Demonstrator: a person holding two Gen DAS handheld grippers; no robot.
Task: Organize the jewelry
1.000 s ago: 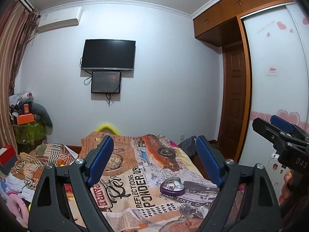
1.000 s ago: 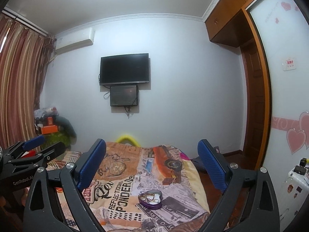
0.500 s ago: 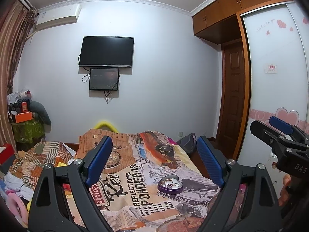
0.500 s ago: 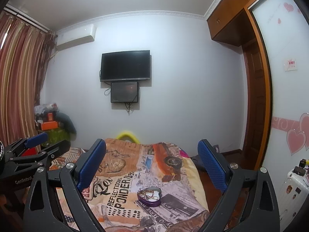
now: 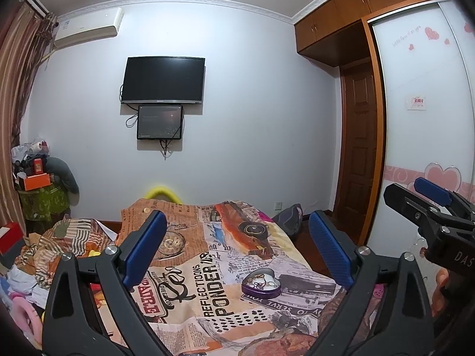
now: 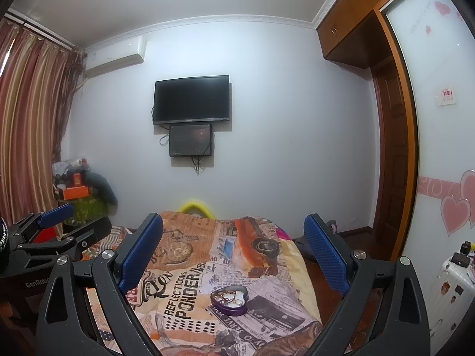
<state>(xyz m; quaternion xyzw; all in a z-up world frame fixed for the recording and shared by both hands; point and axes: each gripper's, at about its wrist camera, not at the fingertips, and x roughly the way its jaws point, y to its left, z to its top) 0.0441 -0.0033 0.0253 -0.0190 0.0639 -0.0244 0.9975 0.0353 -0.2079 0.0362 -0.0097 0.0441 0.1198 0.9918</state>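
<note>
A purple heart-shaped tin (image 5: 261,283) lies open on the bed, holding gold chains and rings; it also shows in the right wrist view (image 6: 229,296). My left gripper (image 5: 237,249) is open and empty, held above the bed short of the tin. My right gripper (image 6: 233,250) is open and empty, likewise above and short of the tin. Each gripper shows in the other's view: the right one at the right edge (image 5: 427,204), the left one at the left edge (image 6: 56,228).
The bed carries a newspaper-print cover (image 5: 207,270). Crumpled clothes (image 5: 44,249) lie at its left. A cluttered stand (image 6: 80,195) is in the left corner, a TV (image 6: 191,99) on the far wall, a wardrobe and door (image 5: 362,148) at right, a white suitcase (image 6: 454,276) low right.
Both views have tilted slightly, so the bed and tin sit a little differently in frame. Both grippers stay open and empty.
</note>
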